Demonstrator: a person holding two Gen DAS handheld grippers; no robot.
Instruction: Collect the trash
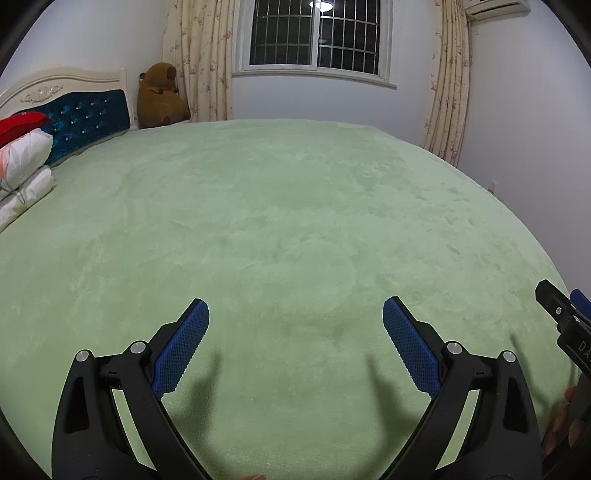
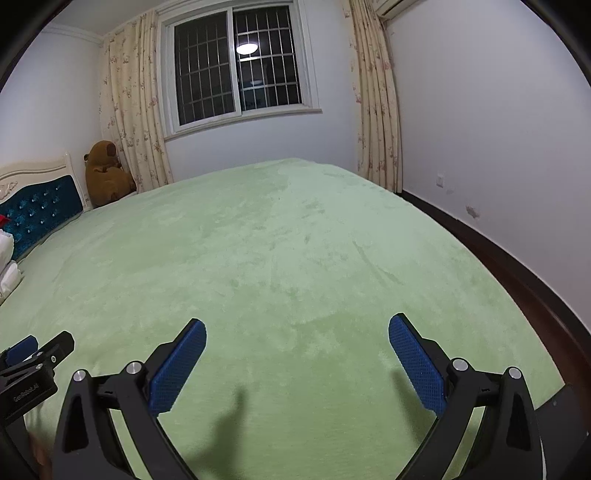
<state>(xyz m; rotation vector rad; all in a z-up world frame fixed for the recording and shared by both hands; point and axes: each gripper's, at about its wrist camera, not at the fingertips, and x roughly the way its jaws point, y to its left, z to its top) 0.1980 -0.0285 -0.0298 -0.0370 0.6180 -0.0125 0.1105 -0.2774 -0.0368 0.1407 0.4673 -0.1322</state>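
— Bedroom, then: what fills both views?

— Green blanket [image 1: 295, 229] over a wide bed [image 2: 498, 258]. From the left: white folded bedding [image 1: 26, 166] with a red pillow [image 1: 22, 123] on top, stacked against a cream headboard [image 1: 74, 99] with a blue tufted panel. Just past the headboard's end a brown plush bear [image 1: 160, 96] sits in the corner, leaning on a floral curtain [image 1: 199, 55].

— And further right?

— Barred window [image 1: 314, 33], dark outside, with a ceiling lamp mirrored in the glass. Then a second curtain [image 1: 448, 85], an air conditioner [image 1: 495, 7] high on the wall, and in the right wrist view a dark wooden bed frame [image 2: 535, 295] running along the white wall [image 2: 498, 110].

— How do the tools stand?

— Left tool [image 1: 295, 347]: its blue pads [image 1: 181, 350] are spread wide apart, with nothing between them — only blanket below. Right tool [image 2: 297, 365]: the same, spread wide and holding nothing. They hover side by side; each shows at the edge of the other's view, the right tool at the left wrist view's right edge, with fingers of the person's hand [image 1: 561, 421] below it.

— Where is the trash?

— I cannot see any on the blanket in either view.
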